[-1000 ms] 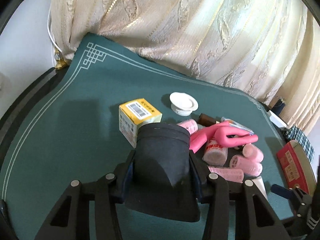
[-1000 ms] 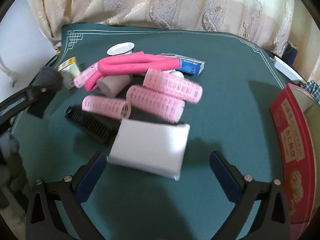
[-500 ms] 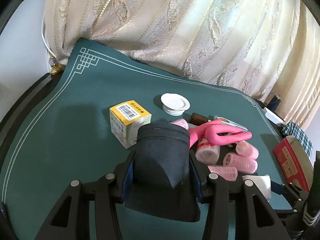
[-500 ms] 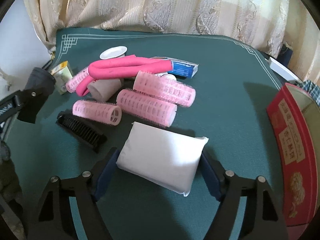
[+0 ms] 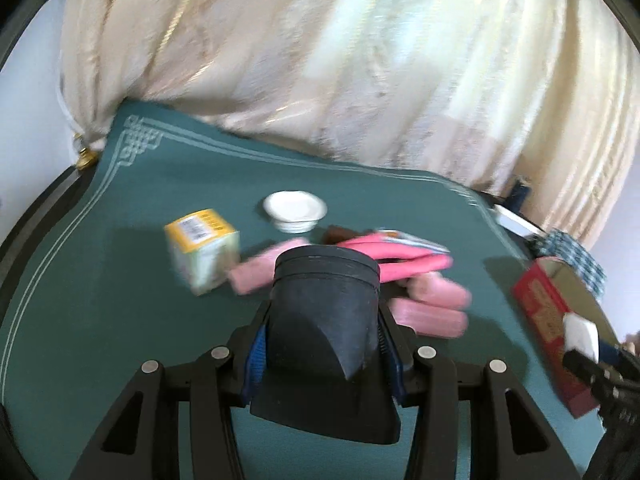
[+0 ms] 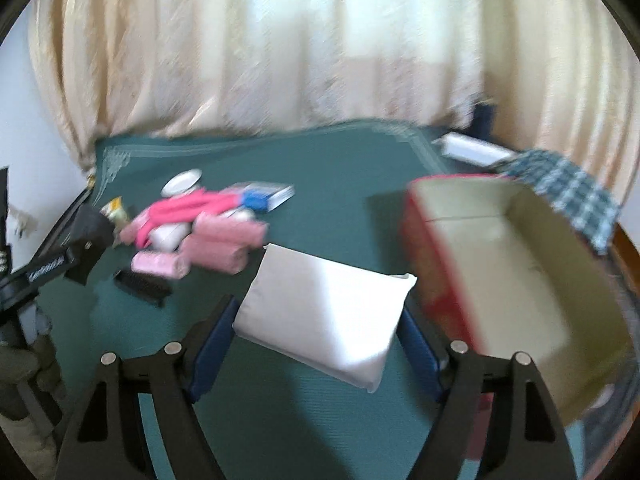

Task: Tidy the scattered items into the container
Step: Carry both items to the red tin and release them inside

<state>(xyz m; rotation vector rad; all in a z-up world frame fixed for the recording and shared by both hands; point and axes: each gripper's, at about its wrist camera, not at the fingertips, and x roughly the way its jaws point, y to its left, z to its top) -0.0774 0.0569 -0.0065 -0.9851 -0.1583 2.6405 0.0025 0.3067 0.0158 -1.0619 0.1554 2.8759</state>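
Now your right hand-held gripper (image 6: 320,340) clamps white pack (image 6: 324,320) near box (image 6: 500,264), lifted for drop-in. Left hand-held gripper (image 5: 324,344) grips black cap (image 5: 324,316) above table (image 5: 120,300), awaiting turn.

A white tissue pack (image 6: 324,322) hangs tilted beside the open red box (image 6: 500,264); pink hair rollers (image 6: 224,240) lie heaped on the green cloth.

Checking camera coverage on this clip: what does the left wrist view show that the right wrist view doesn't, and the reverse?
Left wrist only: the black cup seen close, clamped in the left gripper. Right wrist only: the box interior, bare, and the black comb. Both: the white pack gripped by the right gripper, pink rollers, the yellow carton and the white dish on the green mat.
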